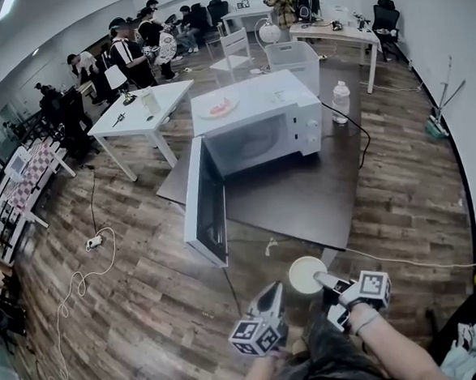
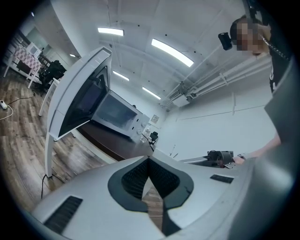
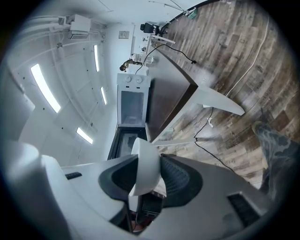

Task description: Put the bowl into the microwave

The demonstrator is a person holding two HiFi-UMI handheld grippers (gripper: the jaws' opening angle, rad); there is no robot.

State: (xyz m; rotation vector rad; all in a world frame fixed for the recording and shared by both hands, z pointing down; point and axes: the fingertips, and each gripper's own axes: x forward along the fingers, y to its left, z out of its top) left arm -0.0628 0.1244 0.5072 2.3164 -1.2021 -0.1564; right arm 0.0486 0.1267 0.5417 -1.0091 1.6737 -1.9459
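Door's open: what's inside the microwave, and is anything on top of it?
On top of the microwave lies a plate with something pinkish on it. Past the open door the cavity looks bare, though its floor is too dim to be sure.

No writing, label, brand or number can be read anywhere.

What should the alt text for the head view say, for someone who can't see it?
Seen from above, the right gripper grips a white bowl by its rim, the empty left gripper beside it, both over a wooden floor. Ahead, a white microwave stands on a dark table with its door swung wide open; people are far behind.
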